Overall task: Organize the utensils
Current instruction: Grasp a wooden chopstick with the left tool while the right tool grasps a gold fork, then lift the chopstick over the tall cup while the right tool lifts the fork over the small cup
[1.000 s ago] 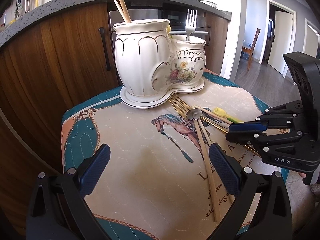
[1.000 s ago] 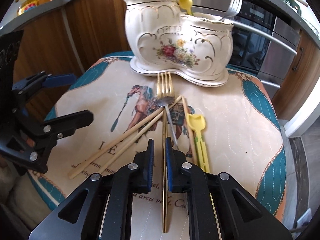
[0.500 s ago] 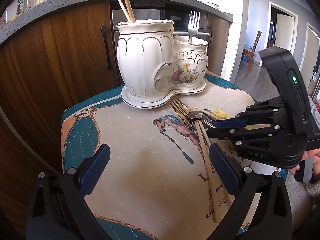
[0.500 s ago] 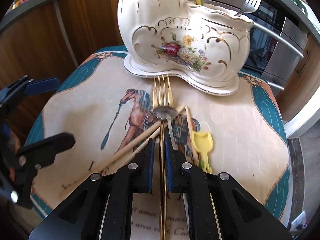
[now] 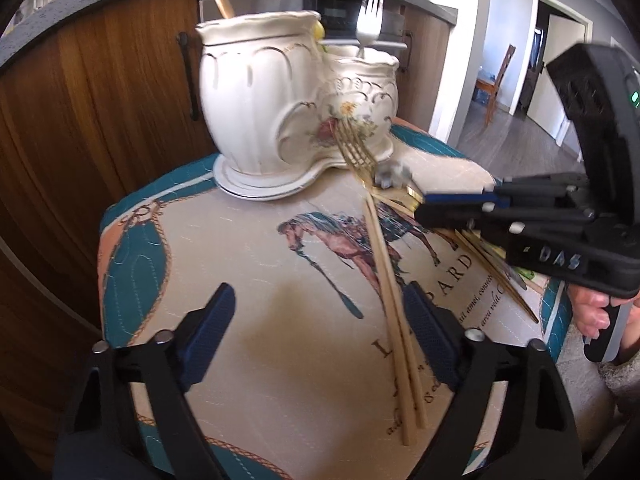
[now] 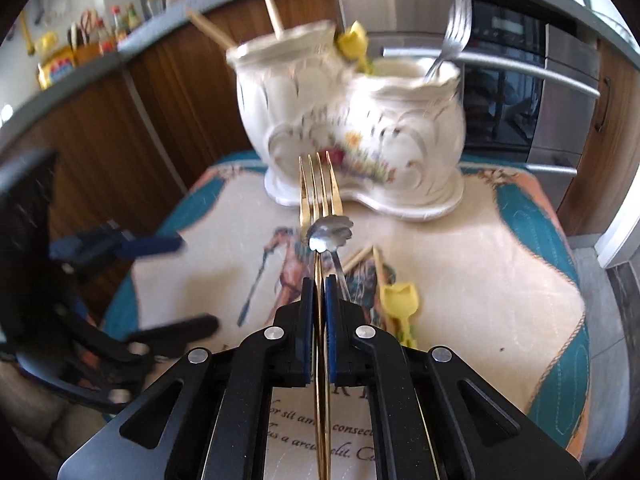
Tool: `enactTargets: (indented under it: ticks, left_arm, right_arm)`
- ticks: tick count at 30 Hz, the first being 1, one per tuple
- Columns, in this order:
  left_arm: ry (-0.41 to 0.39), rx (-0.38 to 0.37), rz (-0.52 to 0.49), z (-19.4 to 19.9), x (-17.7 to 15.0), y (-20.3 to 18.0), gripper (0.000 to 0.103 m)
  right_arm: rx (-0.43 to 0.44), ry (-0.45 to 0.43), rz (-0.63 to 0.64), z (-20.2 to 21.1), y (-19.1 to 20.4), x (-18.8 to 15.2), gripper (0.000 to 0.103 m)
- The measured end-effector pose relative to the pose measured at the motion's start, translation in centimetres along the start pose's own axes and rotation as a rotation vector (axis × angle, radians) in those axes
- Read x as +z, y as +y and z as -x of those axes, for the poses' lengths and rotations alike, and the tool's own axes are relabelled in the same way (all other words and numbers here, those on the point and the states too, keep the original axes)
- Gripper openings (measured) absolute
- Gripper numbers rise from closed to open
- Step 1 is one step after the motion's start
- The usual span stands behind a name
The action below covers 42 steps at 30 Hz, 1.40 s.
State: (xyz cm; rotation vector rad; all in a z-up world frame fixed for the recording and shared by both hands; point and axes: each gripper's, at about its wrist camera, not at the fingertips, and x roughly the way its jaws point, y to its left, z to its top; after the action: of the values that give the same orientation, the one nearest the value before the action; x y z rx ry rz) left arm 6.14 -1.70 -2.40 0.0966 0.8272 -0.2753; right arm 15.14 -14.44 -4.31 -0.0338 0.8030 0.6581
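Note:
A white ceramic utensil holder (image 5: 296, 108) (image 6: 352, 128) stands at the far side of the horse-print mat (image 5: 248, 280). It holds chopsticks, a yellow utensil and a silver fork (image 6: 452, 28). My right gripper (image 6: 319, 292) is shut on a gold fork (image 6: 320, 188) (image 5: 354, 148), lifted off the mat, tines toward the holder. A small silver spoon (image 6: 330, 234) rides on the fork. My left gripper (image 5: 316, 336) is open and empty over the mat's near edge, with two wooden chopsticks (image 5: 388, 292) by its right finger.
A yellow plastic utensil (image 6: 400, 300) and more chopsticks lie on the mat on the right. Wooden cabinet doors (image 5: 100, 112) and an oven (image 6: 520, 92) stand behind the holder. The mat's edges drop off on all sides.
My right gripper has lifted the gold fork off the mat, and the small spoon came up with it. Both views moved closer to the holder. The left gripper stays open.

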Motion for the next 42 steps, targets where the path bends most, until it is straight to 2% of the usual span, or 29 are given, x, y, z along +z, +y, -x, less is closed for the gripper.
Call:
enactTargets:
  ticks: [5, 8, 12, 15, 20, 22, 24, 26, 29, 33, 42]
  left_arm:
    - [0.089, -0.035, -0.043, -1.4, 0.3, -1.8, 0.048]
    - [0.135, -0.027, -0.06, -2.2, 0.3, -2.5, 0.033]
    - [0.149, -0.05, -0.029, -2.1, 0.5, -2.2, 0.032]
    - [0.164, -0.027, -0.042, -2.3, 0.7, -2.2, 0.032]
    - [0.188, -0.033, -0.058, -2.9, 1.9, -3.0, 0.032]
    - [0.206, -0.031, -0.052, -3.5, 2.4, -3.0, 0.027]
    - [0.222, -0.054, -0.033, -3.9, 2.8, -2.9, 0.016]
    - [0.236, -0.058, -0.044, -3.8, 2.9, -3.1, 0.01]
    - [0.238, -0.043, -0.064, -3.7, 2.7, -3.4, 0.009]
    - [0.215, -0.035, -0.035, -3.0, 2.2, -2.7, 0.0]
    - [0.192, -0.064, 0.008, -0.5, 0.4, -1.4, 0.0]
  right_arm:
    - [0.031, -0.041, -0.03, 0.9, -0.5, 0.5, 0.007]
    - [0.049, -0.063, -0.042, 1.3, -0.6, 0.6, 0.007]
    - [0.054, -0.086, -0.033, 1.9, -0.3, 0.6, 0.007]
    - [0.063, -0.095, -0.036, 2.2, -0.5, 0.4, 0.007]
    - [0.07, -0.11, -0.052, 2.6, -0.8, 0.5, 0.007]
    - [0.069, -0.113, -0.058, 2.9, -1.1, 0.5, 0.007]
    - [0.067, -0.118, -0.061, 3.1, -1.1, 0.5, 0.006]
    - [0.069, -0.123, -0.064, 3.4, -1.2, 0.6, 0.007]
    - [0.073, -0.127, -0.069, 3.5, -1.2, 0.7, 0.007]
    - [0.087, -0.132, -0.078, 3.6, -0.9, 0.8, 0.006]
    - [0.106, -0.147, -0.07, 3.7, 0.3, 1.4, 0.007]
